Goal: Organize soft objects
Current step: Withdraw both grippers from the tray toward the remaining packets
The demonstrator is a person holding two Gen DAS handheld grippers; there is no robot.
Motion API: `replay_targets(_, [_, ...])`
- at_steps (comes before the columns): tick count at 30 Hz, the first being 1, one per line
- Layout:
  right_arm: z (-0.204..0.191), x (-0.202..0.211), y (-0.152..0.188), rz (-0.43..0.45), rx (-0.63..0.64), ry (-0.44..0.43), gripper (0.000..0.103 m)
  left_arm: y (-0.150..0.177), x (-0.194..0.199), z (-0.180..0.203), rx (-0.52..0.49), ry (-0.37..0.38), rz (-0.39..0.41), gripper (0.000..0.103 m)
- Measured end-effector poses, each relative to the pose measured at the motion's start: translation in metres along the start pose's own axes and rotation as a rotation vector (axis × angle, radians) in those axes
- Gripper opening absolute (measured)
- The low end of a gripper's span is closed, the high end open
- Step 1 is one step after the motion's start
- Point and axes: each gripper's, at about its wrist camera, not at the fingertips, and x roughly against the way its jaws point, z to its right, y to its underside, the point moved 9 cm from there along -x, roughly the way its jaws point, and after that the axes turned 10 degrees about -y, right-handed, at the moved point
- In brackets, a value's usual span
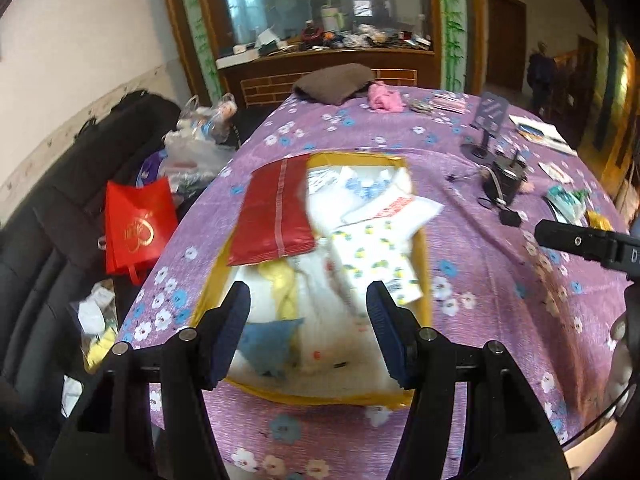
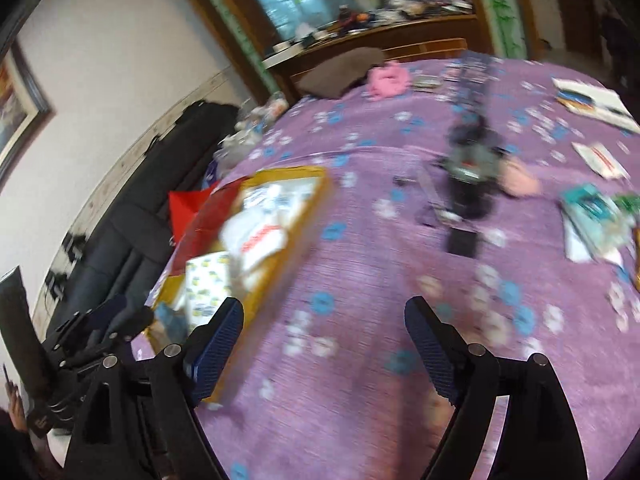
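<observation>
Hovering above the shallow yellow-rimmed cardboard box (image 1: 424, 240) on the purple flowered tablecloth (image 1: 500, 280), the left gripper (image 1: 308, 332) with jaws spread wide and gripping nothing. Sitting inside that box, jumbled together: the white lemon-print fabric piece (image 1: 372, 260), the pale yellow knitted item (image 1: 280, 284), the small blue cloth (image 1: 268, 344) at the near edge, and white plastic-wrapped packets (image 1: 380, 204) toward the far side. Leaning over the box's far-left corner and covering part of the contents, the flat red lid (image 1: 276, 212). Hanging to the right of the box over bare tablecloth, the right gripper (image 2: 324, 344), also fully open and empty, its view smeared by motion. Risking, from here, a pinch that catches two overlapping layers at once, or a finger snagging the slippery wrap and dragging neighbours out over the low rim. Risking as well a nudge to the tilted lid, sliding it deeper into the box. Lying well apart at the far edge, the pink bundle (image 1: 385, 97) and the folded brown cloth (image 1: 334, 82), needing a long reach past the black stand (image 1: 486, 128).
</observation>
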Motion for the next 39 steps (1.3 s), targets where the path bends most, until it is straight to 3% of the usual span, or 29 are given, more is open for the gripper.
replay_targets(9, [0.102,0.080,0.013,0.106,-0.171,0.118,0.083,-0.003,0.017,0.057,-0.119,0.039,0.019,0.059])
replay_targets(16, [0.170,0.149,0.015,0.201,-0.272,0.257,0.083,0.000,0.034,0.093,-0.151,0.191,0.032,0.059])
replay_targets(19, [0.202,0.173,0.013,0.228,-0.320,0.339,0.085,0.001,0.036,0.103,-0.155,0.230,0.030,0.059])
replay_targets(23, [0.225,0.185,0.003,0.241,-0.370,0.387,0.085,0.005,0.037,0.114,-0.164,0.254,0.020,0.059])
replay_targets(29, [0.189,0.141,-0.041,0.185,-0.252,0.324,0.086,0.010,0.031,0.118,-0.151,0.273,-0.021,0.059])
replay_targets(33, [0.182,0.085,-0.068,0.085,-0.141,0.390,0.085,0.012,0.030,0.119,-0.138,0.302,-0.033,0.059])
replay_targets(36, [0.192,0.038,-0.072,-0.030,-0.126,0.433,0.083,0.014,0.026,0.119,-0.140,0.316,-0.043,0.059])
replay_targets(37, [0.196,0.027,-0.069,-0.068,-0.132,0.445,0.080,0.014,0.024,0.119,-0.141,0.316,-0.049,0.059])
replay_targets(39, [0.201,0.012,-0.064,-0.114,-0.143,0.448,0.062,0.013,0.022,0.117,-0.138,0.319,-0.058,0.059])
